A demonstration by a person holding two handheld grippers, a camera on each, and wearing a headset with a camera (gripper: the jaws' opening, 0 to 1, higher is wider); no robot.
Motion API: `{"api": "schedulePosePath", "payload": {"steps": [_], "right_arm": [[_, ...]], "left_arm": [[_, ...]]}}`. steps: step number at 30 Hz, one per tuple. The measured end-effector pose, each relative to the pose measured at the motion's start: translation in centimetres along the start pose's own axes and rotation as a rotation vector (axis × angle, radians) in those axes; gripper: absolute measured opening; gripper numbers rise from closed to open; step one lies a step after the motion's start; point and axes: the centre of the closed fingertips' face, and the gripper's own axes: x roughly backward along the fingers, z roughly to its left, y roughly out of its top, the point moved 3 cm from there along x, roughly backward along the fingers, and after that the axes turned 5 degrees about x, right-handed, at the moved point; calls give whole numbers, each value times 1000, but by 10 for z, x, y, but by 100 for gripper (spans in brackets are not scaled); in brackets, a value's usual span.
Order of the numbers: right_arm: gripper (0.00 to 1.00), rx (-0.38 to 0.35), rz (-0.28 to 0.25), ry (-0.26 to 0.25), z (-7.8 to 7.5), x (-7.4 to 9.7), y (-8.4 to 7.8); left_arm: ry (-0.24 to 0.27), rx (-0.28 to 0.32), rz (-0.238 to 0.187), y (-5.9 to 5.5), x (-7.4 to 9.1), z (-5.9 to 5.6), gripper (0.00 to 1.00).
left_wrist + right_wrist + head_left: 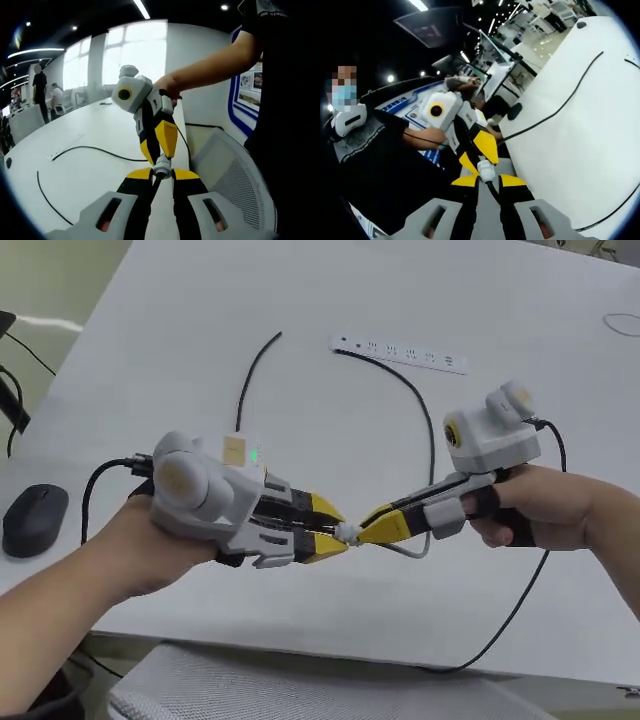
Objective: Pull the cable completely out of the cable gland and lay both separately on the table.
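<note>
Above the near edge of the tabletop (350, 290), the cable gland (348, 533) is clenched by the left gripper (337, 531). The black cable (493, 192) is seemingly pinched by the right gripper (366, 529), tips nearly touching, for opposing pulls; it is not yet drawn out.
</note>
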Motion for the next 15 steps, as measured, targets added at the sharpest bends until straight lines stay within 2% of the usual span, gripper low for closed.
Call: {"api": "schedulePosePath", "payload": {"steps": [9, 11, 15], "right_arm": [[9, -14, -2, 11, 2, -3, 0], [9, 22, 9, 2, 3, -3, -1], [8, 159, 45, -60, 4, -4, -1]], "left_arm": [[-9, -5, 5, -1, -1, -1, 15], [-14, 0, 6, -1, -1, -2, 15], [-16, 29, 11, -3, -1, -2, 15]]}}
